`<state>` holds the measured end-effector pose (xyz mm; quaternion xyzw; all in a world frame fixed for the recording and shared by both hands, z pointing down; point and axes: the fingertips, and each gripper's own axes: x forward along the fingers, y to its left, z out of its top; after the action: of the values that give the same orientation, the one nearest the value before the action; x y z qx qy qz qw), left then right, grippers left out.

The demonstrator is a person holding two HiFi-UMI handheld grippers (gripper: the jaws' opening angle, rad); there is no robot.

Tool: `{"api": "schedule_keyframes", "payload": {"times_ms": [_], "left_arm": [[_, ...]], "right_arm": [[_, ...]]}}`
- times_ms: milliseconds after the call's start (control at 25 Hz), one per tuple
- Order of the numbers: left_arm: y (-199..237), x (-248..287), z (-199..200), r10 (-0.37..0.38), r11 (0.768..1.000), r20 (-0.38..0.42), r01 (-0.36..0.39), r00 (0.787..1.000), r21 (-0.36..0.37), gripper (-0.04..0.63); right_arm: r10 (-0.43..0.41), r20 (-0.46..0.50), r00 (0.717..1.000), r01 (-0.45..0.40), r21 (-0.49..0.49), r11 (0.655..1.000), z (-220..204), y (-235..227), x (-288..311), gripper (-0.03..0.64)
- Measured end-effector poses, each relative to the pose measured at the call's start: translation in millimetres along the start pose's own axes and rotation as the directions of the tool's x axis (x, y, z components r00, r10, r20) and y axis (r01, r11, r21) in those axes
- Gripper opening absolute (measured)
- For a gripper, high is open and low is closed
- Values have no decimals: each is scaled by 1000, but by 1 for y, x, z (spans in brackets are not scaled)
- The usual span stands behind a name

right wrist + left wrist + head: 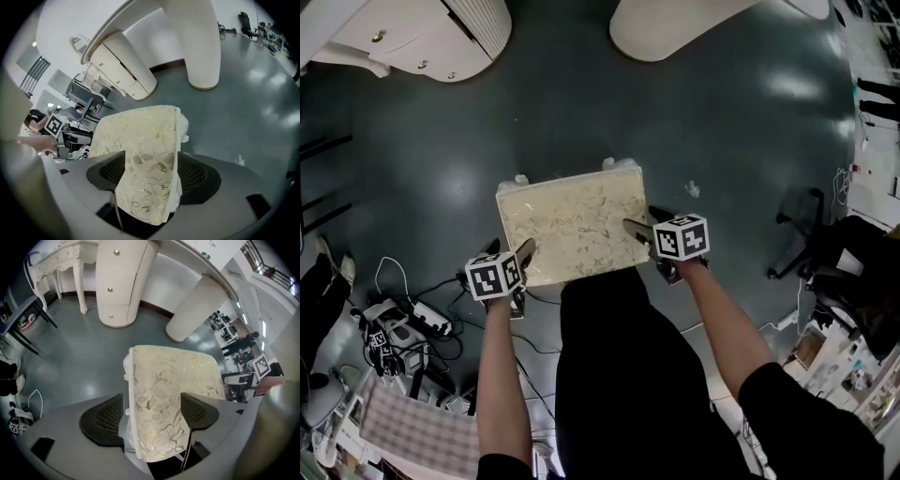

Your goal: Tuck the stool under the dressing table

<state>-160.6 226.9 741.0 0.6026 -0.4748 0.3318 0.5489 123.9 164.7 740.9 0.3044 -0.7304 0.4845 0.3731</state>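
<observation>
Stool (572,225) with a cream floral cushion stands on the dark floor (741,141) right in front of you, apart from the white dressing table (441,37), whose two pedestals show at the top of the head view. Your left hand-held gripper (511,251) straddles the cushion's near left corner, jaws spread, pads not pressing on it. Your right hand-held gripper (645,223) sits astride the cushion's right edge, likewise released, with the cushion between its jaws.
</observation>
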Motion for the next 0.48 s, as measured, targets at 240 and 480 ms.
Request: {"api": "schedule_keyframes", "payload": {"times_ms": [240,480], "left_arm": [[-8,21,-12,-127,992,-65,126,990,-15,420],[-8,29,-15,-184,982,-56,181,981,-60,468]], "right_arm": [[90,0,996,-90,55,994,-9,-5,13,302],[86,0,996,-86,5,996,-11,-7,12,302]]}}
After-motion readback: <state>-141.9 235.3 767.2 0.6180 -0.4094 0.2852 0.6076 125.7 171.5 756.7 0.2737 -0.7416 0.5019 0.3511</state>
